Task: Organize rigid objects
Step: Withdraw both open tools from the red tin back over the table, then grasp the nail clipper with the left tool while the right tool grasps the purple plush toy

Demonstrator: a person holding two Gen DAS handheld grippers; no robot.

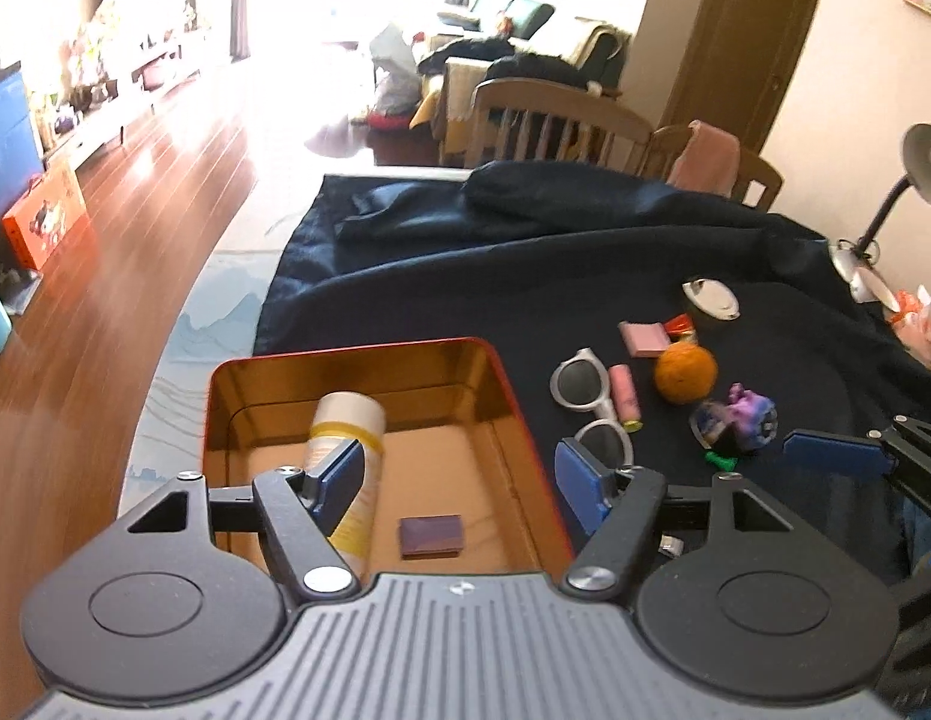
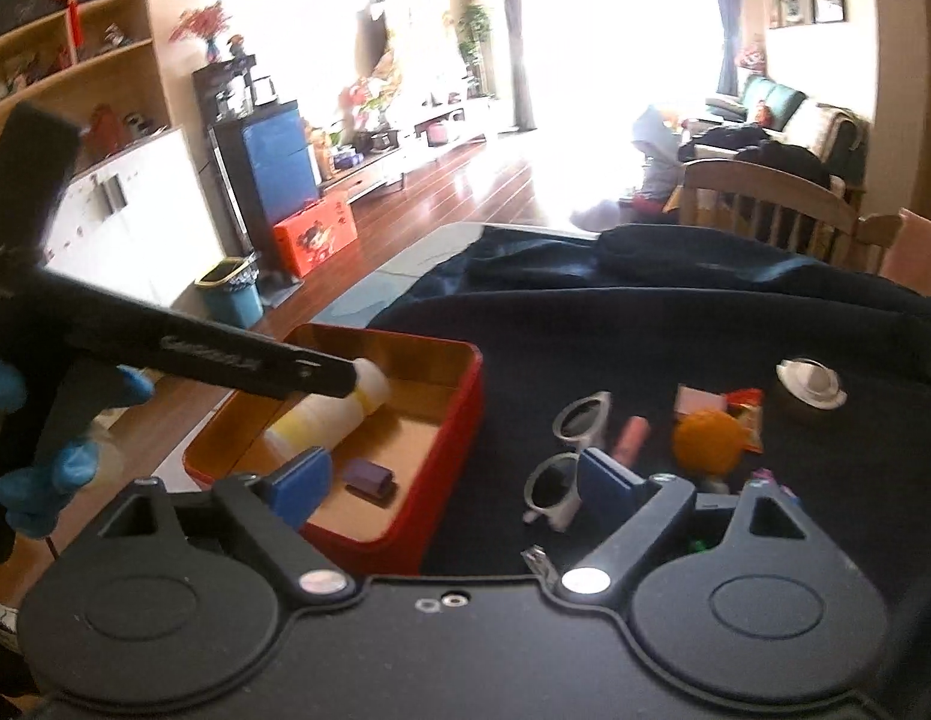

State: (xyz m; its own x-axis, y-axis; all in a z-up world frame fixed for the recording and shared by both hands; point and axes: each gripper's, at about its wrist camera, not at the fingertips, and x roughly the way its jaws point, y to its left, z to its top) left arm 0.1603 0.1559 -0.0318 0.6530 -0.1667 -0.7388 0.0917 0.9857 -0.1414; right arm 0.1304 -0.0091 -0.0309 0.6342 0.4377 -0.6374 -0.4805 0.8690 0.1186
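Note:
A red tin box [image 1: 513, 402] [image 2: 459, 396] with a gold inside stands on the dark cloth. In it lie a white and yellow bottle [image 1: 348, 432] [image 2: 321, 414] and a small purple block [image 1: 431, 536] [image 2: 369, 474]. My left gripper [image 1: 462, 483] is open above the box, its left finger in front of the bottle. My right gripper [image 2: 450, 483] is open and empty, hovering over the box's right edge. White sunglasses [image 1: 588, 405] [image 2: 564, 456], a pink tube [image 1: 624, 396] [image 2: 630, 438], an orange ball [image 1: 684, 373] [image 2: 708, 441], a pink pad [image 1: 645, 337] and a purple toy [image 1: 747, 414] lie right of the box.
A silver dish [image 1: 711, 298] [image 2: 810, 383] sits farther back on the cloth. A desk lamp [image 1: 903, 180] stands at the right. Wooden chairs [image 1: 555, 120] stand behind the table. The table's left edge drops to a wooden floor [image 1: 105, 300].

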